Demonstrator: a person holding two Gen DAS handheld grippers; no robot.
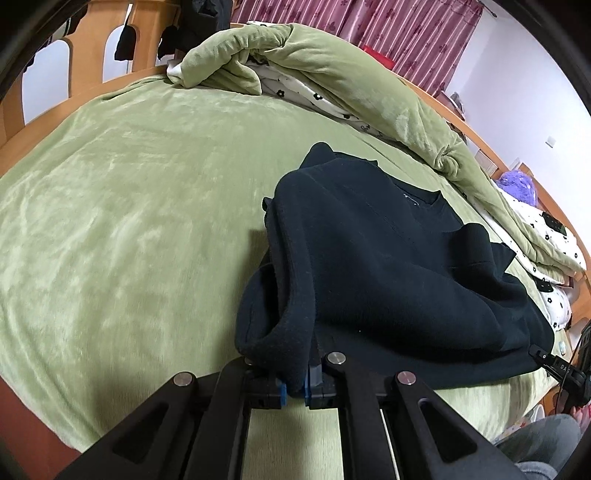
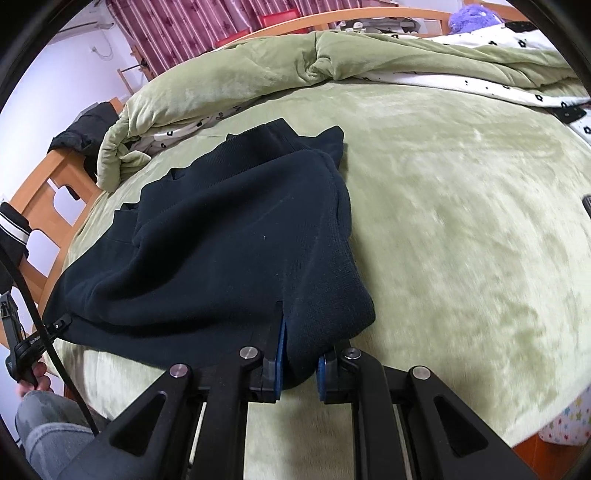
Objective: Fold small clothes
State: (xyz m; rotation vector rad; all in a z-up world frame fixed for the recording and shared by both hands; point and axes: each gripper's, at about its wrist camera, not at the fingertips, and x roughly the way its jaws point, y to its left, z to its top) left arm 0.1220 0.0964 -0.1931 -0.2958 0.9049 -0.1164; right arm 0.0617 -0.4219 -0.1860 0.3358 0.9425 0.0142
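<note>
The garment point(image 1: 388, 266) lies on the bed point(image 1: 129, 221), at its near edge. The left hand-held gripper point(image 1: 295, 387) clamps the garment's near left corner, and the right hand-held gripper point(image 2: 299, 376) clamps its near right corner. A bunched quilt point(image 1: 332, 66) lies on the bed behind the garment, along the far side. A wooden bed rail point(image 1: 85, 55) stands at the far left, beyond the bed. Curtains point(image 1: 388, 29) hang behind the quilt.

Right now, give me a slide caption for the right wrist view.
Right gripper pinches the dark sweater's near edge on the green bedspread.
</note>
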